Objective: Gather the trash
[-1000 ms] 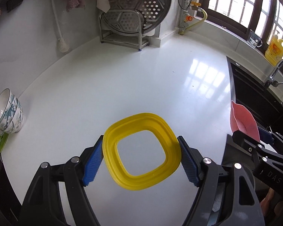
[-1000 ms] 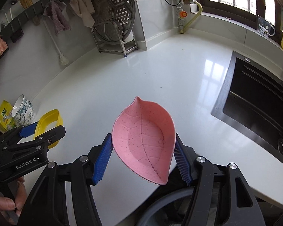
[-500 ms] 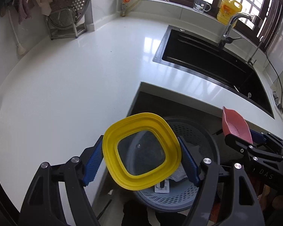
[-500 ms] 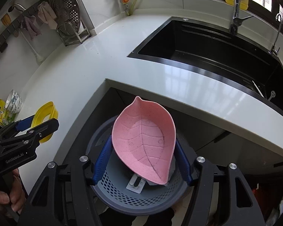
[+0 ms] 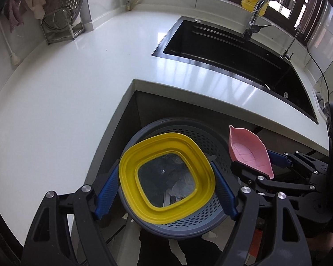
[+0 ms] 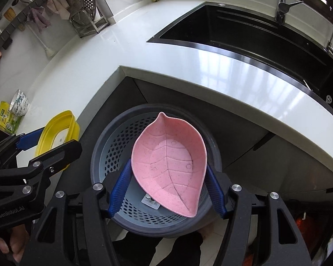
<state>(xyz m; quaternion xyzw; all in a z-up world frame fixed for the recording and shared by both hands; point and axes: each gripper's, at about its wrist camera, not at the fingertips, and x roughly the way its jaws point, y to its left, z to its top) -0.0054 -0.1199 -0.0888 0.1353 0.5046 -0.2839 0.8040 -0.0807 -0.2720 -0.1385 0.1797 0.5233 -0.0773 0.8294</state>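
Yellow squarish plastic dish with a clear bottom, clenched between the blue pads of the left gripper, now hangs above the grey perforated plastic bin that stands on the floor below the corner of the white stone countertop; a second ago it was over bare counter, so the left hand has swung off the worktop to the bin. Through the clear bottom some crumpled pale trash shows inside the bin. To the right, the pink leaf-shaped plastic dish is grasped by the right gripper and has likewise travelled from the counter to a spot directly over the bin's mouth. Both dishes look level, so tipping them out is probably next. Further right lies the black sink.
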